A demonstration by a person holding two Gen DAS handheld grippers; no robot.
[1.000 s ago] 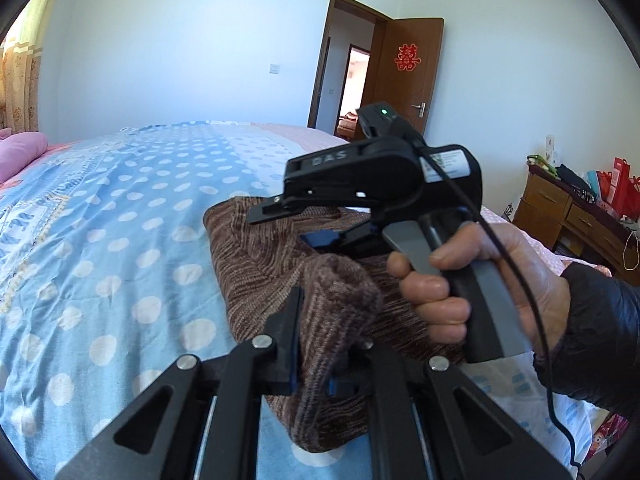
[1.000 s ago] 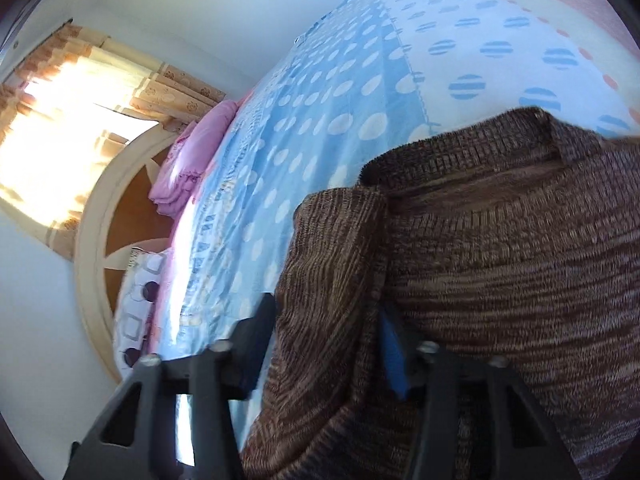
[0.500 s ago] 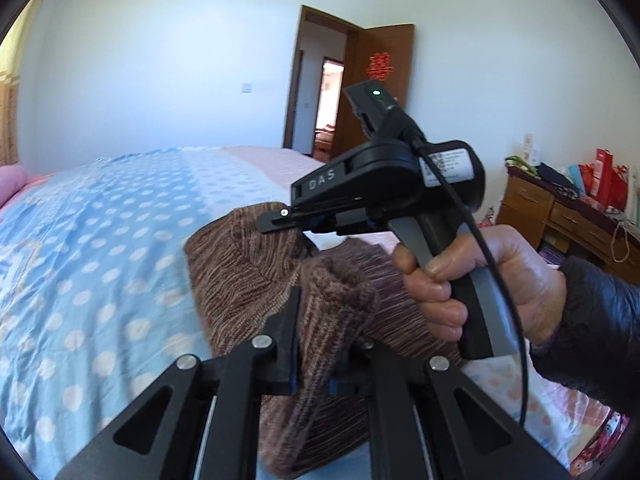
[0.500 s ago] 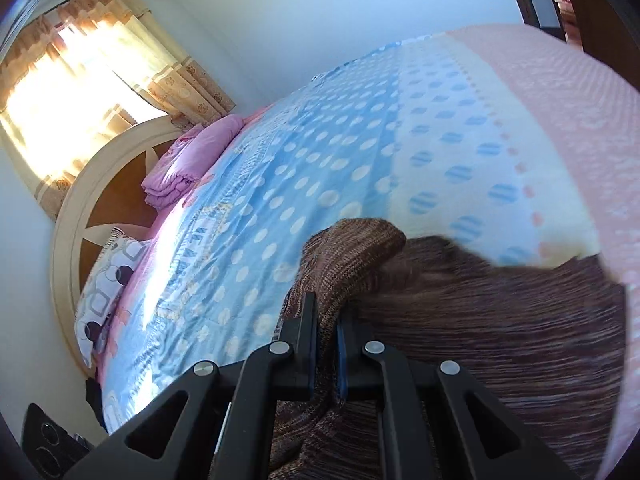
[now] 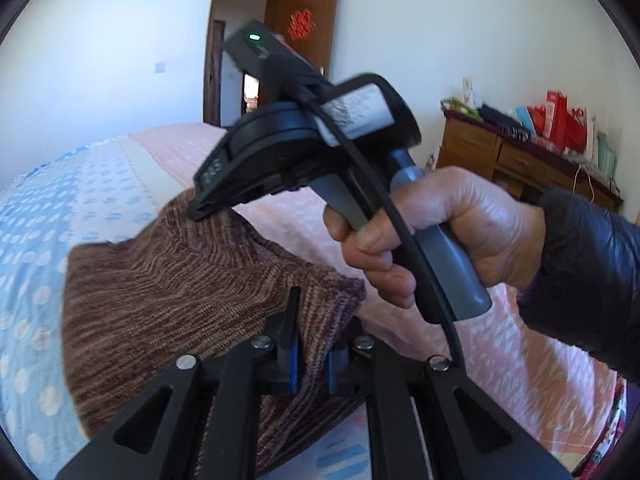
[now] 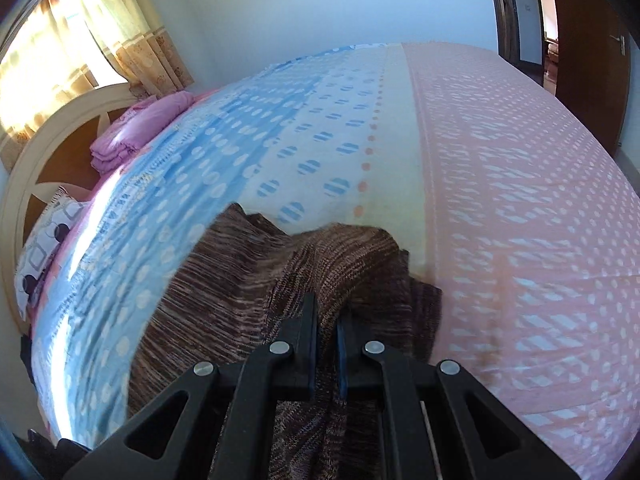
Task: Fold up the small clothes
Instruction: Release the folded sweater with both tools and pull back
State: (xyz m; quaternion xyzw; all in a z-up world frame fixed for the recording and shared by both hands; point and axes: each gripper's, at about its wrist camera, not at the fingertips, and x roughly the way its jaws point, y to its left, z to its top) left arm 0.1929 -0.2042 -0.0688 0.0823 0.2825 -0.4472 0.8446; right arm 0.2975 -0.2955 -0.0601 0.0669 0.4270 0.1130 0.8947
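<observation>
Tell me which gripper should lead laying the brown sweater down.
Probably right: the right gripper pinches the brown sweater at its far edge, with open bedspread ahead; the left gripper holds the nearer fold.

**A sunlit bedroom around the bed**

A wide bed (image 6: 500, 184) fills the room, its cover split into a blue stretch with pale dots (image 6: 224, 168), a cream band with striped blue dots (image 6: 344, 148) and a pink stretch with white dashes (image 6: 520, 208). At the head stands a curved cream headboard (image 6: 44, 136) with brown panels. A folded pink blanket (image 6: 136, 132) lies near it, beside a patterned pillow (image 6: 44, 240). Sun glows through yellow curtains (image 6: 80, 28). Across the room a brown door (image 5: 308, 36) stands open, a red paper ornament (image 5: 301, 24) on it. A light switch (image 5: 160, 67) sits on the white wall. A wooden dresser (image 5: 504, 152) carries red bags (image 5: 560, 120) and other clutter.
</observation>
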